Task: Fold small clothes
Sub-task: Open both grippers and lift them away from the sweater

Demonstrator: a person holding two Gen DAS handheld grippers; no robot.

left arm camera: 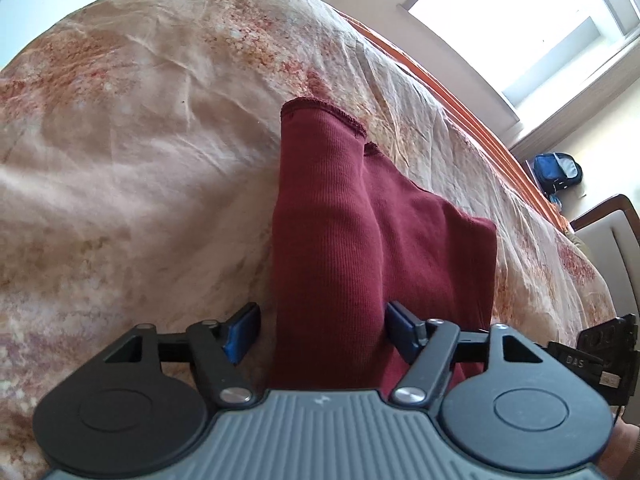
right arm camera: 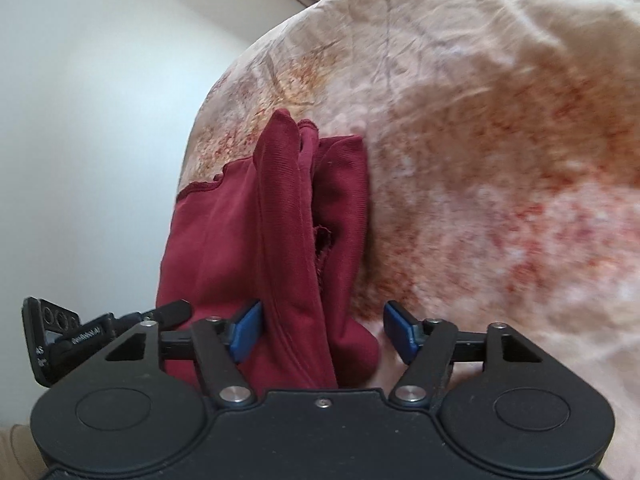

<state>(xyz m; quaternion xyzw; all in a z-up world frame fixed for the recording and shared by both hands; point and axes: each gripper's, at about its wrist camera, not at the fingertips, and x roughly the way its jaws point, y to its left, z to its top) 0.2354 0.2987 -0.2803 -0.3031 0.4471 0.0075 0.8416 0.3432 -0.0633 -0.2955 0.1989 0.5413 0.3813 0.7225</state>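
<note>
A dark red ribbed garment (left arm camera: pixel 360 232) lies on the bed, partly folded, with a sleeve or leg cuff pointing away. My left gripper (left arm camera: pixel 324 332) is open, its blue pads (left arm camera: pixel 240 334) standing on either side of a raised fold of the red cloth. In the right wrist view the same garment (right arm camera: pixel 280 220) is bunched into upright ridges. My right gripper (right arm camera: pixel 324 332) is open, with the bunched cloth between its blue pads (right arm camera: pixel 246 330) near the left one. The other gripper shows at the edge of each view.
The bed is covered by a beige spread with orange-red blotches (left arm camera: pixel 140 140), wrinkled. An orange bed edge (left arm camera: pixel 460 92), a window (left arm camera: pixel 520 20), a blue bag (left arm camera: pixel 556 170) on the floor and a chair (left arm camera: pixel 608 236) are to the right.
</note>
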